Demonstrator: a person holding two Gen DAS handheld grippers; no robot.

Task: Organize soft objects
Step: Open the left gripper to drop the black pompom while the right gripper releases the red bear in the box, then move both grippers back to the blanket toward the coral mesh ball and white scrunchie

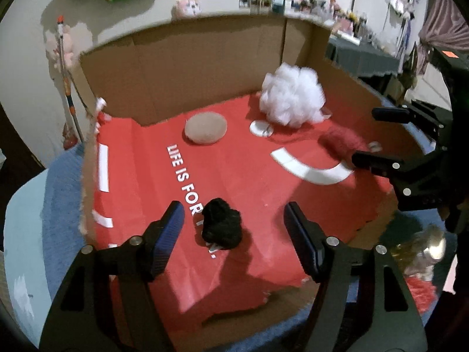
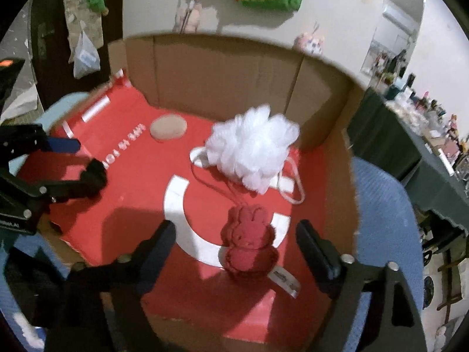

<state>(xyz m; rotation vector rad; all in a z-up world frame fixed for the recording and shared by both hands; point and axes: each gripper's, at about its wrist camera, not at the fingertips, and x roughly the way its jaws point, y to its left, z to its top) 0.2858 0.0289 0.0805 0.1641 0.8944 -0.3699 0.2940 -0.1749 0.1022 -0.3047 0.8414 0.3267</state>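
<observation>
Both sets of fingers stand spread wide with nothing between the pads: the left gripper frames a black fuzzy clump, the right gripper frames a red bunny-shaped sponge. Neither appears to touch its target yet.

Everything sits in a big cardboard box — walls up at the back, the floor lined with a red printed sheet. Biggest of the soft things is the white bath pouf, toward the back right, its cord looping out near the bunny. Then the bunny sponge at front right, the black clump at front left, and a flat tan round pad near the back wall, well apart from the others.

By my reading the sorting has barely begun; the four pieces lie scattered, with no grouping I can make out. Both pickups are still to come.

Where they should go isn't visible. A small white disc beside the pouf is too blurred to identify, and the sheet's lettering is partly covered by the black clump.
</observation>
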